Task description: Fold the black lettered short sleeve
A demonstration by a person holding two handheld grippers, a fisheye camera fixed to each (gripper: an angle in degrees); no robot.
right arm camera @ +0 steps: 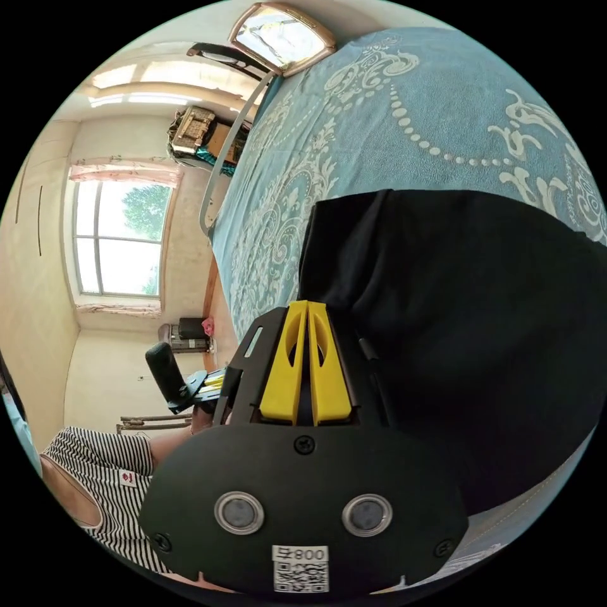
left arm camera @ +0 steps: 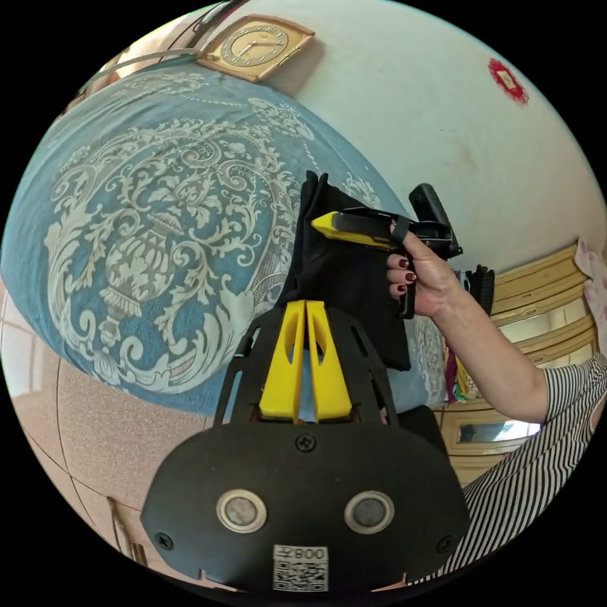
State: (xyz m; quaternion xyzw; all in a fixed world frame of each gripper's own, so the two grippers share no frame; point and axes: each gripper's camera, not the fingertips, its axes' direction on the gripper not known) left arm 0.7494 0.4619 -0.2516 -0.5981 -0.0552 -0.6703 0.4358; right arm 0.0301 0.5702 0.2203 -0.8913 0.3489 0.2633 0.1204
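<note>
Here the black shirt [left arm camera: 344, 278] is seen near the middle of the left gripper view, held up in folds above the blue patterned bedspread [left arm camera: 158, 221]; in the right gripper view it spreads across the centre and right of the frame. No lettering can be made out on it. A slip is judged the main risk: only an edge of cloth seems to be pinched at each side, so if the two hands are drawn apart unevenly, or one grip is loosened early, the shirt could be dropped in a heap and the fold lost. The left gripper [left arm camera: 306, 305] is shown at the lower centre with its yellow jaws brought together on the lower edge of the cloth. The right gripper [left arm camera: 324, 222], held in a hand [left arm camera: 420, 275] right of centre, is also closed, its jaws pressed on the upper part of the shirt.
</note>
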